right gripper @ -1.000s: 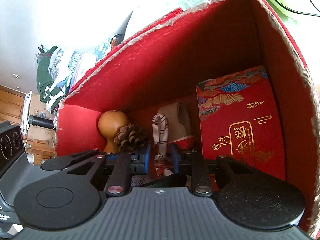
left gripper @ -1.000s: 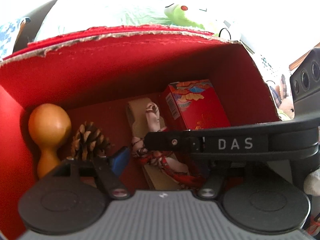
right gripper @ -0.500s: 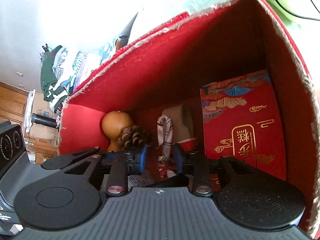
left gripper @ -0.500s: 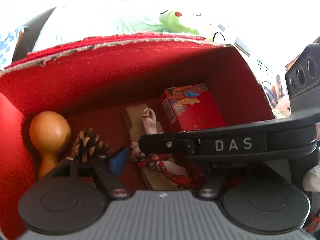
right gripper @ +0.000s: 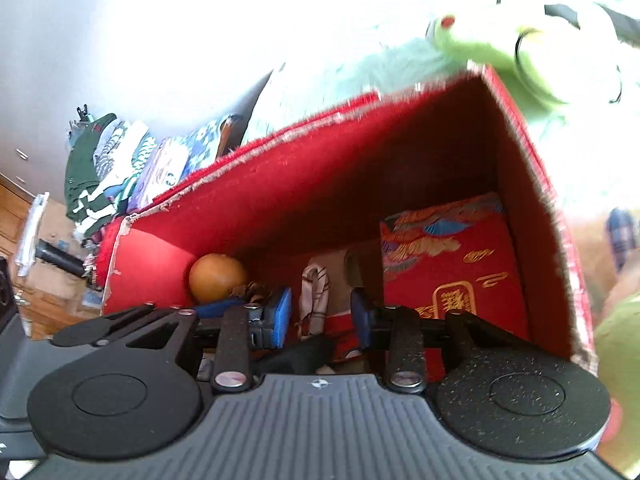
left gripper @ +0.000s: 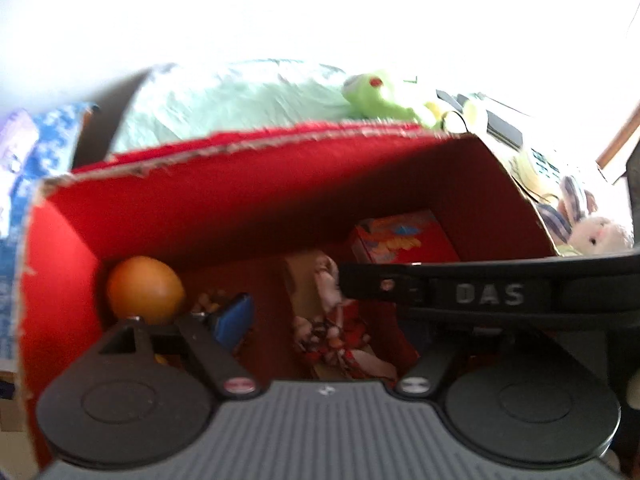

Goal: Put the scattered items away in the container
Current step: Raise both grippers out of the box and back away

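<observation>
A red cardboard box (left gripper: 248, 196) (right gripper: 320, 196) stands open. Inside lie an orange wooden gourd (left gripper: 144, 290) (right gripper: 216, 282), a pine cone (left gripper: 208, 300) (right gripper: 250, 290), a tan pouch wrapped in a red-and-white scarf (left gripper: 336, 332) (right gripper: 316, 300) and a red patterned gift box (left gripper: 404, 240) (right gripper: 452, 264). My left gripper (left gripper: 320, 320) is open and empty over the box's near side; its right finger is hidden behind the right gripper's body (left gripper: 492, 294). My right gripper (right gripper: 320, 314) is open and empty above the scarf.
A green frog plush (left gripper: 380, 96) (right gripper: 500, 48) lies on pale green bedding behind the box. A white rabbit plush (left gripper: 596, 234) sits to the right. Folded clothes (right gripper: 116, 168) are stacked at the far left.
Both grippers have pulled up and back from the box, so more of the room shows. The right gripper's fingers have spread wider. The items in the box have not moved.
</observation>
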Available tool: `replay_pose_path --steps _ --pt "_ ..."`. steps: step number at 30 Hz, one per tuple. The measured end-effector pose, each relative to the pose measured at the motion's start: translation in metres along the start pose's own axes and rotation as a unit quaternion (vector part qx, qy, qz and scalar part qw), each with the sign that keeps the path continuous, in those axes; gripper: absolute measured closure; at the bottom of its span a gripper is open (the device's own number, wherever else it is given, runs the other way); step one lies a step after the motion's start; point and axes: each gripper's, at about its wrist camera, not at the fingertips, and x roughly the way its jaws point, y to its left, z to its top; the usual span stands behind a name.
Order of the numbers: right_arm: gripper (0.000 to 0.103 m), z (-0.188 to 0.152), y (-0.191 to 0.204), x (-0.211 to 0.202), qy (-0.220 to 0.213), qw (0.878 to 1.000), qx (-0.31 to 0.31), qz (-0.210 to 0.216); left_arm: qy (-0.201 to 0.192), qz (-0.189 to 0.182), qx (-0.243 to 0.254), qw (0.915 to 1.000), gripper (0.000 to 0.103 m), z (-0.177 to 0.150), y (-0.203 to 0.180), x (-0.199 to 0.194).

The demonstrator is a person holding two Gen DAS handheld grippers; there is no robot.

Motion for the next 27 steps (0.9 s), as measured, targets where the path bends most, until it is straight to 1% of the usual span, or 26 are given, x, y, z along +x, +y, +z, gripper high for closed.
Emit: replay_pose_path --steps 1,3,4,5,6,8,11,13,15,18,22,27 --pt "0.066 0.0 -0.001 -0.005 -0.008 1.0 -0.003 0.001 -0.008 0.009 0.002 0.9999 0.023 -0.001 -0.002 -0.004" --pt "0.066 -0.002 -0.003 -0.015 -0.024 1.0 -0.005 0.001 -0.022 0.017 -0.001 0.9996 0.019 -0.002 -0.005 -0.013" --pt "0.066 -0.003 -0.005 -0.02 -0.031 0.999 -0.005 -0.001 -0.025 0.02 -0.007 0.9995 0.015 -0.002 -0.006 -0.017" --pt "0.066 -0.004 -0.006 -0.025 -0.038 0.999 -0.005 -0.003 -0.028 0.025 -0.01 0.9992 0.014 -0.002 -0.007 -0.019" --pt "0.066 -0.005 -0.007 -0.029 -0.046 0.999 -0.004 -0.004 -0.031 0.034 -0.012 0.9989 0.014 -0.002 -0.009 -0.02" --pt "0.066 -0.008 -0.008 -0.037 -0.058 0.998 -0.004 -0.008 -0.038 0.065 -0.011 0.9971 0.009 0.0 -0.013 -0.023" --pt "0.065 -0.014 -0.009 -0.049 -0.082 0.997 0.002 -0.013 -0.047 0.1 -0.009 0.9938 0.007 0.0 -0.018 -0.026" --pt "0.063 -0.017 -0.008 -0.056 -0.094 0.995 0.003 -0.014 -0.046 0.104 -0.018 0.9934 0.007 0.0 -0.016 -0.029" --pt "0.056 -0.019 -0.005 -0.063 -0.107 0.994 -0.004 -0.025 -0.04 0.105 -0.03 0.9932 0.006 0.0 -0.016 -0.029" --pt "0.049 -0.023 -0.003 -0.074 -0.129 0.991 -0.014 -0.038 -0.035 0.114 -0.042 0.992 0.006 -0.001 -0.014 -0.032" --pt "0.049 -0.028 -0.004 -0.085 -0.135 0.99 -0.014 -0.037 -0.041 0.126 -0.049 0.99 0.006 -0.004 -0.014 -0.041" --pt "0.049 -0.038 0.001 -0.09 -0.137 0.989 -0.026 -0.046 -0.05 0.155 -0.041 0.9858 0.006 -0.008 -0.016 -0.052"
